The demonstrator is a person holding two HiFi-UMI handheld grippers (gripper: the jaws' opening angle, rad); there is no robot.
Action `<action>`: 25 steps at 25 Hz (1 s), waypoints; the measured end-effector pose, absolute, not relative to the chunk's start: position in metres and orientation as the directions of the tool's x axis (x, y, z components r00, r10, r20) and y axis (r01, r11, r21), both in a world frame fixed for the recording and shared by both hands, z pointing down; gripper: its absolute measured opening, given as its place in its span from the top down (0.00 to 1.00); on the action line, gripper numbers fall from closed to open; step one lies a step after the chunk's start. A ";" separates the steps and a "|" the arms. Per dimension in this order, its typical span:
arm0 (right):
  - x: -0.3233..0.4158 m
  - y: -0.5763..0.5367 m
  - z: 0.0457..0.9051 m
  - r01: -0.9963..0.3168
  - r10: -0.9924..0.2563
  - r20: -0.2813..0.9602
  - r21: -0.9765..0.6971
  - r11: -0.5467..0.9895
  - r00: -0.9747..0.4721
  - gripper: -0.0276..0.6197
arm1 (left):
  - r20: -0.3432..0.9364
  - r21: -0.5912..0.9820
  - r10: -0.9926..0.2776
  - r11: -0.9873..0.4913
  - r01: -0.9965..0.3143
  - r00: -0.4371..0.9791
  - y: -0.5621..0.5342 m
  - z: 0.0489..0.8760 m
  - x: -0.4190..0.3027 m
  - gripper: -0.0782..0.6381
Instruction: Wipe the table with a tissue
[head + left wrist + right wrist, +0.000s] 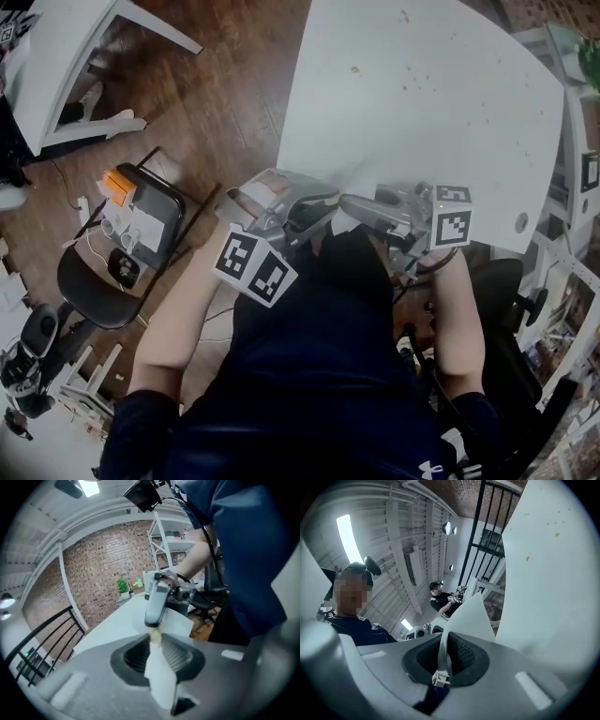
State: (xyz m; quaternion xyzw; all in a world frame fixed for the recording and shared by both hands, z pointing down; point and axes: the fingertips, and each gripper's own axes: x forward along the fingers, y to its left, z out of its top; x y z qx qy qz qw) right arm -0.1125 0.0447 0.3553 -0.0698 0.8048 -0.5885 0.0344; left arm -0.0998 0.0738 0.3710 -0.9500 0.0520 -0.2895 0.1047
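White tissue (471, 616), pinched in the closed right claw (444, 660), runs between the parted jaws of the left claw (158, 656); counter (422, 112) lies ahead of both.

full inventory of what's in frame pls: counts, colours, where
table: 1, white, upper right in head view, crumbs on it
tissue: 1, white, by the table's near edge, between both grippers
chair: 1, black, on wood floor at left, small items on it
bystander: 1, dark clothes, background of right gripper view
left hand-held gripper: 1, grey, jaws apart around tissue
right hand-held gripper: 1, grey, shut on tissue
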 end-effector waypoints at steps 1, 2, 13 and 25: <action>-0.113 0.047 0.353 -0.063 -0.143 0.021 -0.952 0.299 -0.989 0.94 | 0.529 -0.228 -0.171 -0.972 -0.055 0.831 0.073 0.369 -0.099 0.83; -0.113 0.048 0.351 -0.057 -0.136 0.016 -0.951 0.305 -0.991 0.93 | 0.523 -0.221 -0.181 -0.973 -0.072 0.833 0.073 0.368 -0.098 0.84; -0.073 0.017 0.349 -0.462 -0.350 0.302 -0.542 0.702 -0.887 0.58 | 0.608 0.139 -0.121 -0.957 -0.255 0.785 0.069 0.400 -0.112 0.87; -0.122 0.083 0.358 -0.099 0.059 0.284 -0.514 0.852 -0.957 0.89 | 0.337 0.464 0.073 -0.880 -0.098 0.938 0.083 0.354 -0.109 0.87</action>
